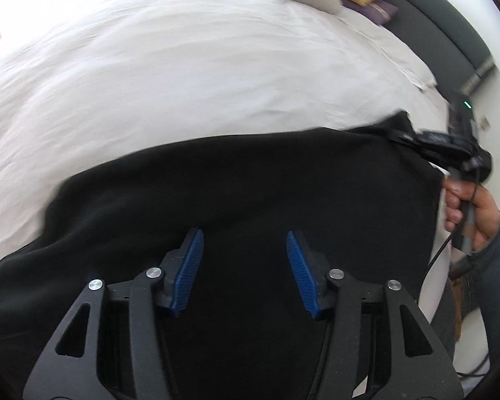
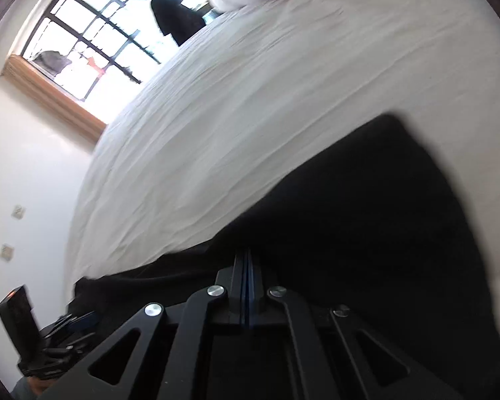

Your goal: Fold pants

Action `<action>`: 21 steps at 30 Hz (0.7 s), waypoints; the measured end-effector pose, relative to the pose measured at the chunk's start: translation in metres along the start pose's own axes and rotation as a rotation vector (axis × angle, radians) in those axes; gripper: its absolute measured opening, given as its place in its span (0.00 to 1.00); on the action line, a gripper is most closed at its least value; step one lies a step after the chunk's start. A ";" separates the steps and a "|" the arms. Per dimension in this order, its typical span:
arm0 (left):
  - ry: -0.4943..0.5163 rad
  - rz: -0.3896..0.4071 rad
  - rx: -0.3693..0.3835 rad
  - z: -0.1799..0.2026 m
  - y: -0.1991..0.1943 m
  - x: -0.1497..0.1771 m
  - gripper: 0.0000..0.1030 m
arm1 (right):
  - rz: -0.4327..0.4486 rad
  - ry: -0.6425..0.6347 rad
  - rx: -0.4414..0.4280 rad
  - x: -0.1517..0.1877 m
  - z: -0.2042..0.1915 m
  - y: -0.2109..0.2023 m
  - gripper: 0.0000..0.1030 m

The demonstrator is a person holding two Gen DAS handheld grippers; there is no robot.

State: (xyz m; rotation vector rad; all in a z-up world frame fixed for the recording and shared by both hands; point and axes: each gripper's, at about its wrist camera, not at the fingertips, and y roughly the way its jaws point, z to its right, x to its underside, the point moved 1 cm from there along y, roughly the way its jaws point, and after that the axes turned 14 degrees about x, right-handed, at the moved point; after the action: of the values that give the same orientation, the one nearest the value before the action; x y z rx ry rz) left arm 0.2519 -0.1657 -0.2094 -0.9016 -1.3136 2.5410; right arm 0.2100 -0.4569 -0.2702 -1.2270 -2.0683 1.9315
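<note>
Left wrist view: the black pants (image 1: pixel 243 193) lie spread across the near edge of the white bed (image 1: pixel 183 76). The left gripper (image 1: pixel 245 256) hovers over the cloth with its 2 blue pads (image 1: pixel 191 270) spread wide and nothing between them. At the far right corner, the right gripper (image 1: pixel 403 138) sits at the hem. To fold well, the left should probably come down and pinch its own edge before any lift, so both sides rise level.

Right wrist view: the right gripper (image 2: pixel 248 266) has its 2 fingers pressed together, apparently pinching the edge of the pants (image 2: pixel 366 216), though the black cloth hides the contact. The grip looks best held firm without tugging.
</note>
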 end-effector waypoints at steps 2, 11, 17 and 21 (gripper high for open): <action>0.003 0.043 -0.014 0.004 -0.024 0.005 0.48 | 0.003 0.017 -0.044 0.007 0.003 -0.021 0.09; -0.024 -0.019 0.027 0.019 -0.027 0.080 0.54 | -0.160 -0.108 -0.244 0.092 -0.053 -0.021 0.00; 0.055 -0.032 -0.025 0.033 -0.049 0.131 0.54 | -0.128 -0.069 -0.005 0.088 -0.032 -0.049 0.00; 0.069 0.032 0.000 0.053 -0.072 0.126 0.54 | -0.073 -0.116 -0.083 0.085 -0.089 -0.074 0.11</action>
State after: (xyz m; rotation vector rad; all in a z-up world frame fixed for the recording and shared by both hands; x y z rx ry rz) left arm 0.1098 -0.1111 -0.1858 -1.0083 -1.2893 2.5093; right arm 0.1629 -0.3285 -0.2260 -1.0603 -2.2371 1.9469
